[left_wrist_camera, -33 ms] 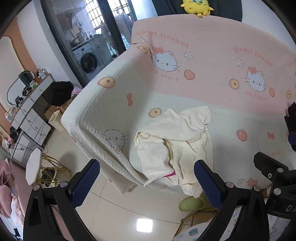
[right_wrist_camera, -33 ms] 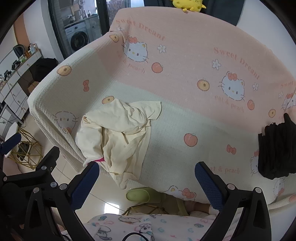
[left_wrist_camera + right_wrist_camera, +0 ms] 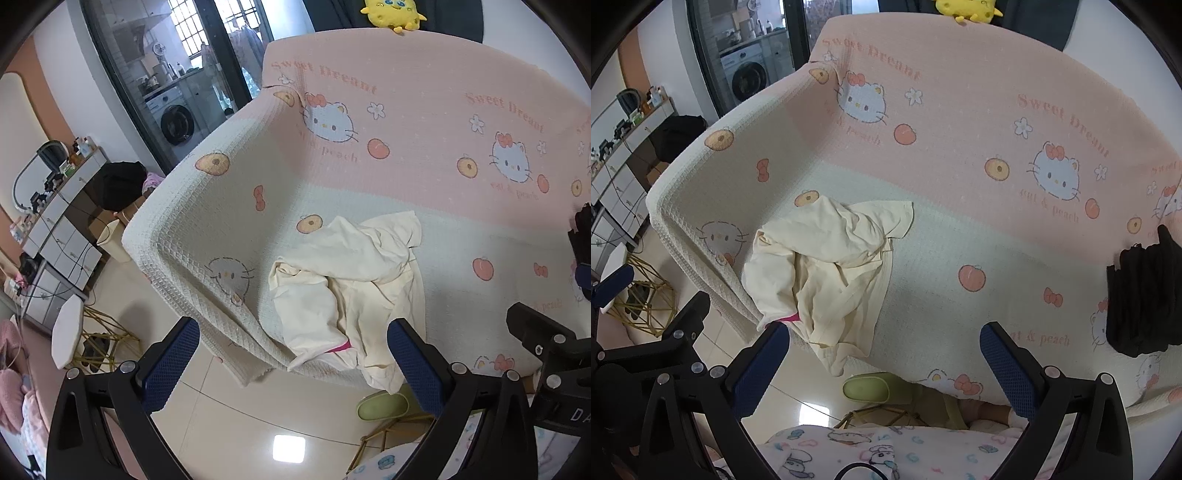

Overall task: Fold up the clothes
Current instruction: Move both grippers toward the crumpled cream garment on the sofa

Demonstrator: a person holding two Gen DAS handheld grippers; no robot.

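At the far left of the left wrist view, a dresser (image 3: 62,221) lines the wall, and beyond a glass door sits a washer (image 3: 177,123). A white stool (image 3: 66,336) stands on the tiled floor beside the sofa's arm.

Now the sofa (image 3: 424,110), draped in a pink-and-cream cartoon cover. On its seat, towards the left arm, lies the cream garment (image 3: 354,291), crumpled and unfolded. Its long axis runs from the back of the seat down to the front edge: one flat corner points up towards the backrest, the lower end spills over the seat's lip and hangs towards the floor. A strip of pink shows at its lower fold.

The left gripper (image 3: 293,365) hovers above the floor in front of the seat, level, its blue-padded fingers wide apart, nothing between them. The garment's hanging end shows between the fingers, but apart from them.

Under the seat edge, a green slipper (image 3: 866,387) rests on the tiles.

The right gripper (image 3: 884,365) hovers alongside, also spread wide and empty, aimed at the seat's middle, with the garment off to its left.

Far right, a black garment (image 3: 1145,295) sits piled on the seat. Up top, a yellow plush (image 3: 393,13) perches on the backrest.
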